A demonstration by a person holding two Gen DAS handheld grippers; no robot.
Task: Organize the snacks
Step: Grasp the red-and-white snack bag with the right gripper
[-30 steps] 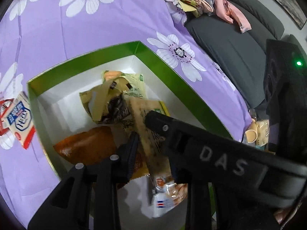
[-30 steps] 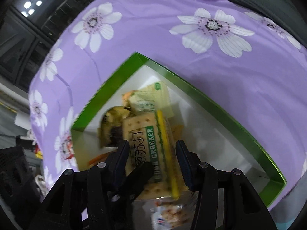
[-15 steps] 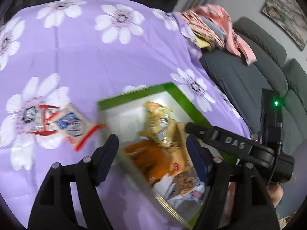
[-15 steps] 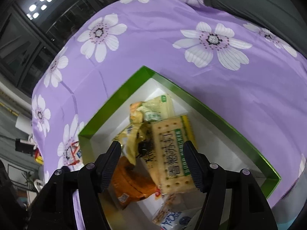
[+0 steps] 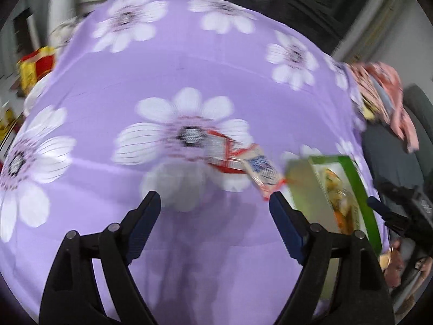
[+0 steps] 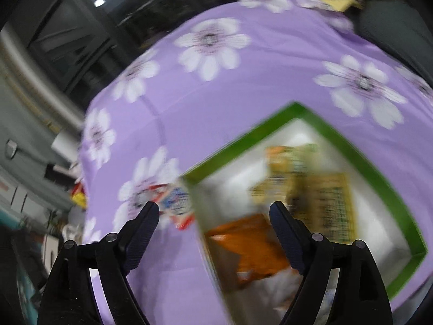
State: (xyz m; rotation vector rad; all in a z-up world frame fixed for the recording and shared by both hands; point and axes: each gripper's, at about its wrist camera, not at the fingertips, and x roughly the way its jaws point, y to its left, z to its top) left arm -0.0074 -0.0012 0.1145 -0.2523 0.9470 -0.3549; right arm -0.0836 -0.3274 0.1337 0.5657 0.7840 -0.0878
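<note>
Both grippers have just been opening and stand wide with nothing between their fingers: the left gripper [image 5: 215, 203] over bare purple flowered cloth [image 5: 189, 70], the right gripper [image 6: 213, 212] above the near left rim of the green-edged box [image 6: 360, 157]. Inside the box lie an orange packet [image 6: 251, 246], a yellow cracker pack [image 6: 333, 205] and other blurred snacks. One red-and-white packet [image 5: 254, 162] lies on the cloth just outside the box's left edge.
</note>
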